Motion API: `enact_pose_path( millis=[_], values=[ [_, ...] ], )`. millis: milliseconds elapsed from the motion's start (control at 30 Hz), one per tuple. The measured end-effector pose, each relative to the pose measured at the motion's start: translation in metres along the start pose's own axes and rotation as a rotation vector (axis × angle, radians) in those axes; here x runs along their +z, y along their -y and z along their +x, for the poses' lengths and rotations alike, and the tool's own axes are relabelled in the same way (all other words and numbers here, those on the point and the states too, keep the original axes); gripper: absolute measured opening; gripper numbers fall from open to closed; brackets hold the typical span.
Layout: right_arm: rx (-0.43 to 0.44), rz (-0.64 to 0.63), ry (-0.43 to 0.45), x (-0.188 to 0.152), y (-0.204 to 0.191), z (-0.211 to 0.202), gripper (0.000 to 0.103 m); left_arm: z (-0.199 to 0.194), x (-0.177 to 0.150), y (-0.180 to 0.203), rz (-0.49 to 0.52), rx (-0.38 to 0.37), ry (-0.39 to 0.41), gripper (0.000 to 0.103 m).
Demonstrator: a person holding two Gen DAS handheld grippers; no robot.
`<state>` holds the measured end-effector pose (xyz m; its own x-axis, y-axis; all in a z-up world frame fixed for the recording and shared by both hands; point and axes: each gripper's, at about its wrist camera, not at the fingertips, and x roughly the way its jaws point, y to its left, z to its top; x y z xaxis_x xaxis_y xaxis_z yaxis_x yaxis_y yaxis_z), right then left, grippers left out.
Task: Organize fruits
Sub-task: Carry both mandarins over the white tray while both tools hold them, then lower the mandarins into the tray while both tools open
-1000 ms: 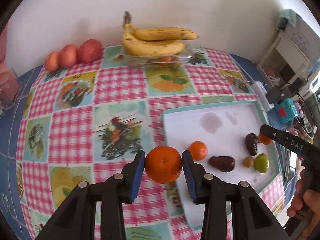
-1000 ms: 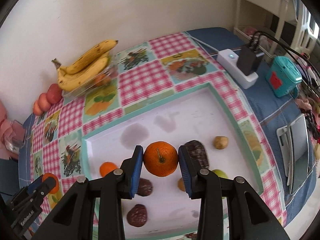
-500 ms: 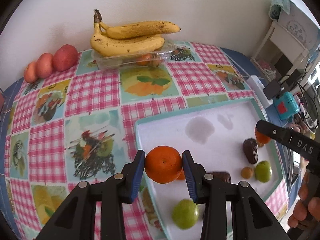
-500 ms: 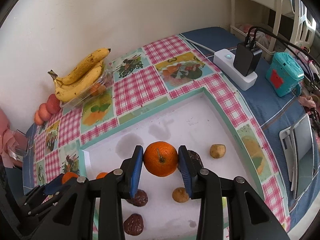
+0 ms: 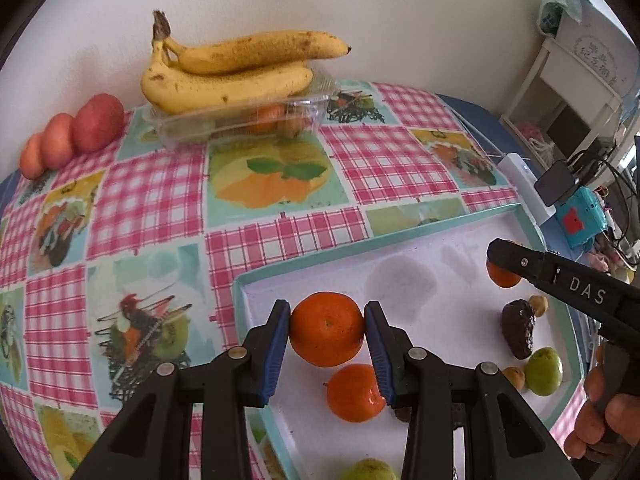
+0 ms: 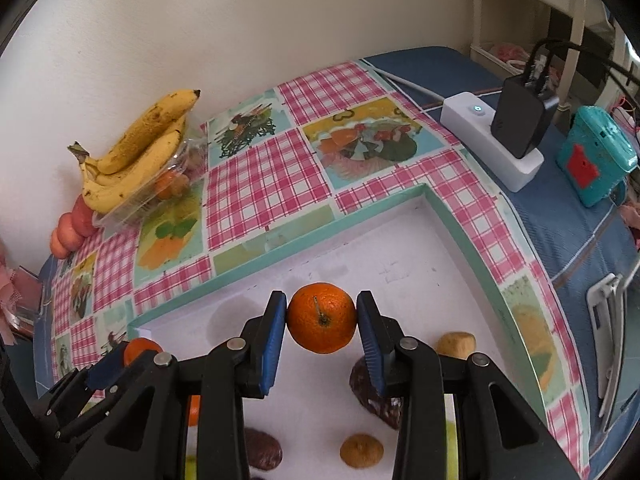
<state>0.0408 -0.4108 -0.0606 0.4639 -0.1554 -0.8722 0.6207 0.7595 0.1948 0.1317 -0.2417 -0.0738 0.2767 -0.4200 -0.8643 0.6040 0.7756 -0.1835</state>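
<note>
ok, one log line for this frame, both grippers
left hand-held gripper: shut on orange | right hand-held gripper: shut on second orange | both over white tray | neither released

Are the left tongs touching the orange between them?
Touching. In the left wrist view both blue pads of the left tongs press against the sides of the orange, with no gap visible on either side.

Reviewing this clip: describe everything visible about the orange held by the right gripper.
The orange is round, bright orange, with dimpled peel and a short brownish stem stub facing the camera. It looks whole and unblemished. The right gripper is shut on it, one blue-padded jaw pressing each side. It hangs above the white floor of the teal-rimmed tray, touching only the jaws. The left wrist view shows it partly hidden behind the right gripper's finger.
</note>
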Motion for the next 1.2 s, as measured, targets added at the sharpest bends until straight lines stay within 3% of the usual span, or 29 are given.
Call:
enact_pose_path(
  millis=[1067, 1200],
  values=[
    [-0.053, -0.048, -0.042, 0.001, -0.012, 0.030, 0.038, 0.018, 0.004, 0.002, 0.010, 0.015, -0.033, 0.042],
    [-0.048, -0.059, -0.042, 0.002, -0.013, 0.026, 0.045, 0.011, 0.004, 0.002, 0.015, 0.030, -0.031, 0.046]
  ],
)
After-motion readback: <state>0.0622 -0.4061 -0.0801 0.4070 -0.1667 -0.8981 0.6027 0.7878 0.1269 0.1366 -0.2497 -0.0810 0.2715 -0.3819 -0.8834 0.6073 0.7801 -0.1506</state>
